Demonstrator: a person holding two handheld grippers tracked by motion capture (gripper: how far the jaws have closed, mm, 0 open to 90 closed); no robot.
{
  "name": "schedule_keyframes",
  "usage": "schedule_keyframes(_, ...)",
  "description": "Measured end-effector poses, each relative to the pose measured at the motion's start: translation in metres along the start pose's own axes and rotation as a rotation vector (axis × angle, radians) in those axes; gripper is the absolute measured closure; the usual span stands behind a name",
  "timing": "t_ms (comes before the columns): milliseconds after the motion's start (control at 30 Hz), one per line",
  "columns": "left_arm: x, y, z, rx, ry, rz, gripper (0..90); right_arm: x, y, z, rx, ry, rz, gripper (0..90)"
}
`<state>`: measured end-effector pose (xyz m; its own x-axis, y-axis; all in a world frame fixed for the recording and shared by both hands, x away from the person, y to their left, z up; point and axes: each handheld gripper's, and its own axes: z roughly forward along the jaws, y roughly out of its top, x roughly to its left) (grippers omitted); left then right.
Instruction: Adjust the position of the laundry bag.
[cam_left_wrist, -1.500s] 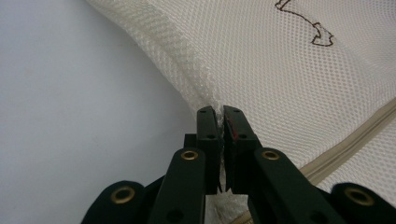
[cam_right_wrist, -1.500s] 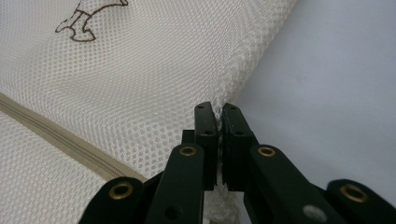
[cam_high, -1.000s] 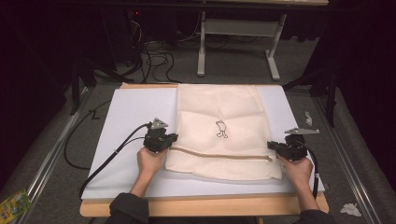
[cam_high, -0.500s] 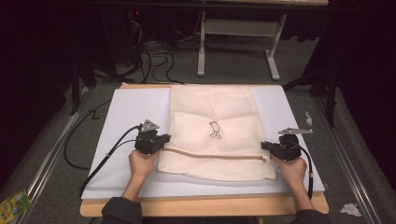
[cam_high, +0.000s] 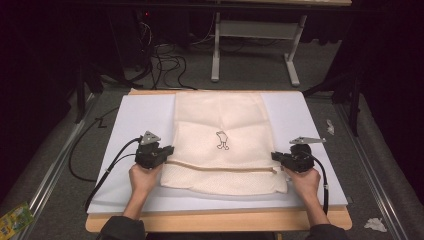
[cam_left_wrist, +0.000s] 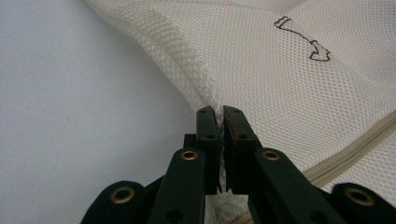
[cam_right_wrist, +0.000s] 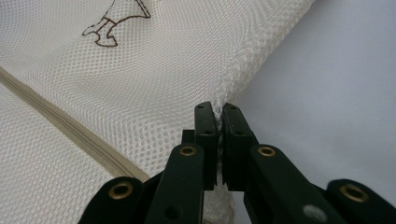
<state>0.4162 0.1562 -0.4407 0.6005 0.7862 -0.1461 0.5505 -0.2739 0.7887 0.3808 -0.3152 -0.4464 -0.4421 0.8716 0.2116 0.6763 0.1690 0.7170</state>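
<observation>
Both tools clamped on the mesh bag (cam_high: 220, 145) lying flat on the table (cam_high: 135, 120): left tool (cam_left_wrist: 219, 135) and right tool (cam_right_wrist: 218, 135) pinch its side edges (thin bites!). Uneven pulling could slip one free.

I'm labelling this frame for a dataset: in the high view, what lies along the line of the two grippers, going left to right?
Black cable → left hand-held gripper → cream mesh bag with its zip → right hand-held gripper → bare white board.
</observation>
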Motion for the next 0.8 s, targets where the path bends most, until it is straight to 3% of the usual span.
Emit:
schedule_keyframes(467, 0.008, -0.017, -0.005, 0.018, 0.051, 0.003, 85.5, 0.013, -0.002, 0.011, 0.003, 0.029, -0.022, 87.8)
schedule_keyframes(800, 0.007, -0.022, -0.005, 0.035, 0.059, -0.001, 84.3, 0.011, -0.007, 0.015, 0.0, 0.028, -0.013, 87.2)
